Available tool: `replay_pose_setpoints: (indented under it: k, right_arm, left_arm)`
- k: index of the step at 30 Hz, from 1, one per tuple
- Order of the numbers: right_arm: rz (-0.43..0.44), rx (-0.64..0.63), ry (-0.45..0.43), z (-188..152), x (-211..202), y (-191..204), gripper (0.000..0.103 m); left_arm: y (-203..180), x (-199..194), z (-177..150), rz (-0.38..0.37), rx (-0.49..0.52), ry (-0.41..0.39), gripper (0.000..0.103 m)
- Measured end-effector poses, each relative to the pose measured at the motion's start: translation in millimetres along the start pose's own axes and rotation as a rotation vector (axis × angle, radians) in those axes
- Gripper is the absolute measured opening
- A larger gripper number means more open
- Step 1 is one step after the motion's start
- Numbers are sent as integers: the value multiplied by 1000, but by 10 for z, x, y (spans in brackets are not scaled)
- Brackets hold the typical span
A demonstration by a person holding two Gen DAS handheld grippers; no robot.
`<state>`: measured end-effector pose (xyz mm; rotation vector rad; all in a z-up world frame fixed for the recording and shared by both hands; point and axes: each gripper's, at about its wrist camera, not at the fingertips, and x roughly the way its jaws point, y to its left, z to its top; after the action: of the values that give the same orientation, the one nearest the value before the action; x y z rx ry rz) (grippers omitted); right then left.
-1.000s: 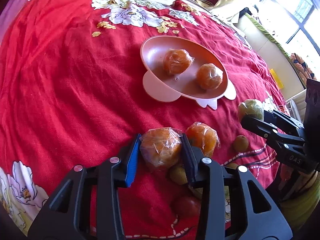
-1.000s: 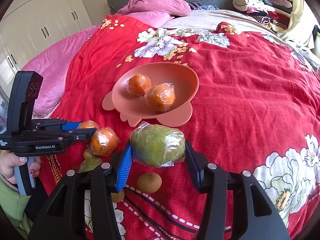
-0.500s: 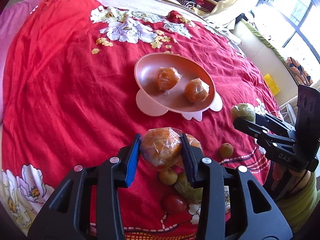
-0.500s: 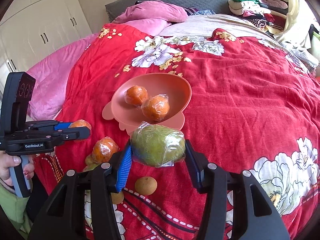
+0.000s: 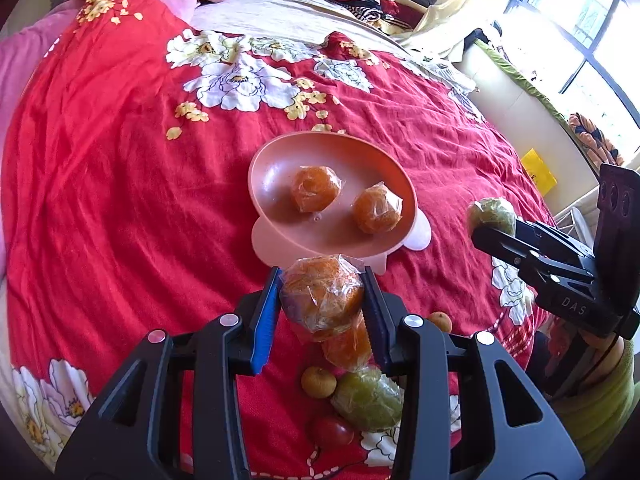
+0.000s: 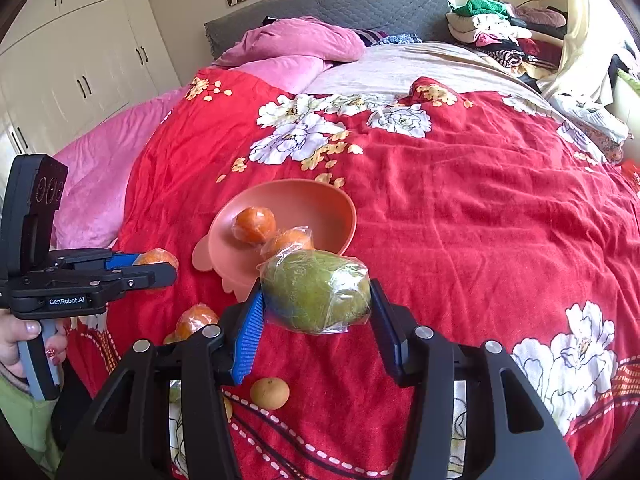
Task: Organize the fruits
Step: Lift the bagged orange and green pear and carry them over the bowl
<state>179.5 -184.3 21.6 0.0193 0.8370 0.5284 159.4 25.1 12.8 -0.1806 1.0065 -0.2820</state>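
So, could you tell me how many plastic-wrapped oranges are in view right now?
4. Two lie in the pink bowl: one at its middle, one nearer its right rim. One is clamped in the left gripper. One lies on the bedspread beneath it. Others may be hidden.

Only two readable markings. "GenRobot.AI" in white letters along the side of the black body of the left gripper [image 6: 154, 268], seen from the right wrist view, just above the hand [image 6: 18, 340] on its handle. "DAS" in faint raised letters on the side of the black right gripper [image 5: 490, 222], seen from the left wrist view; any further letters cut off or too dim to read. A dark mark on the yellow card [image 5: 538, 170] near the window, too small to make out.
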Motion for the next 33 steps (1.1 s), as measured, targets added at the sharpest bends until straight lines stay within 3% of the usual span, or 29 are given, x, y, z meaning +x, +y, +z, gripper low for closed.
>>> replay_pose_setpoints:
  k: [18, 33]
  right_arm:
    - [-25, -41, -10, 257, 124, -44, 48]
    - [-20, -67, 0, 437, 396, -38, 48]
  left_arm:
    - [-212, 375, 320, 3, 57, 29, 31]
    - [-101, 724, 382, 47, 69, 71, 31]
